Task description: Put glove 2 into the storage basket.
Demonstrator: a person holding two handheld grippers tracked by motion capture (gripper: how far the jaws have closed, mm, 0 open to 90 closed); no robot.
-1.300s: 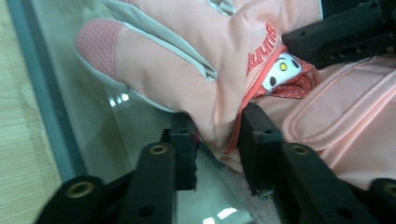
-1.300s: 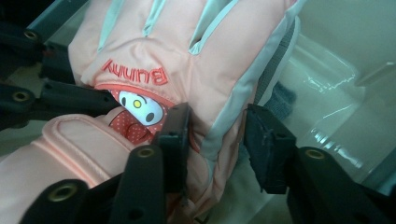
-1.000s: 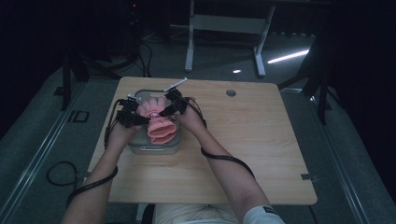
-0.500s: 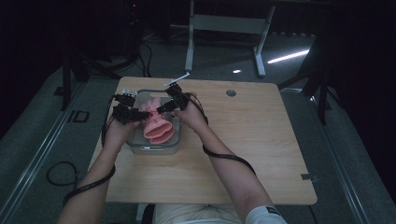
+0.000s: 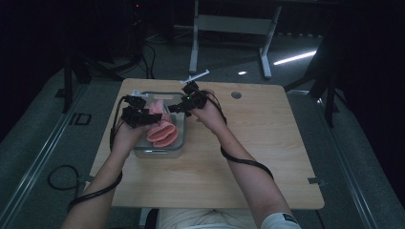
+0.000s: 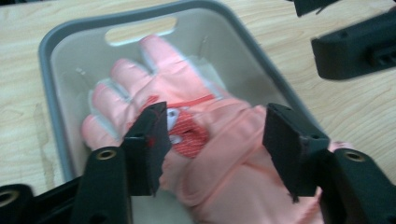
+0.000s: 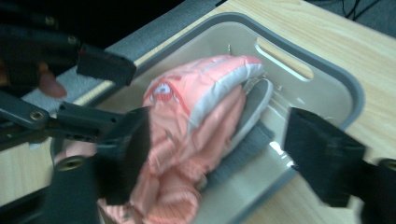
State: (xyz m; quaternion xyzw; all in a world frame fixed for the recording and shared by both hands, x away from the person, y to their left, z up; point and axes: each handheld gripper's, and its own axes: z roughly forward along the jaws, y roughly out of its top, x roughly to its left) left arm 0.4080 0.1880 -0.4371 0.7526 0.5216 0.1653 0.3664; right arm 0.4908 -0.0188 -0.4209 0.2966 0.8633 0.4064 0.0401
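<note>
While the pink glove [image 6: 187,116] lay in the grey bin [image 6: 51,93], with its cuff end bunched up over the near rim, I had both grippers above it. A second glove seemed tucked beneath, showing a grey palm, though I could not tell for sure. The left gripper [image 6: 212,144] had its fingers [image 6: 149,140] apart, one on each side of the cuff without pressing it, and they had just been opening. The right gripper [image 7: 233,154] also stood with its fingers wide apart, the glove below the gap but not pinched; those too had just been opening. To my eye the glove had been let go and was resting on its own. The risk I saw was the cuff: it hung at the bin's edge, and a finger that snagged the soft fabric could have dragged it out onto the worktop [image 5: 267,143]. The two grippers were also near each other over the bin, so a careless swing might have knocked them together or tipped the bin. On the high view the bin sat toward the worktop's left side, close to its far edge, with broad bare wood to the right and toward me for pulling clear.
</note>
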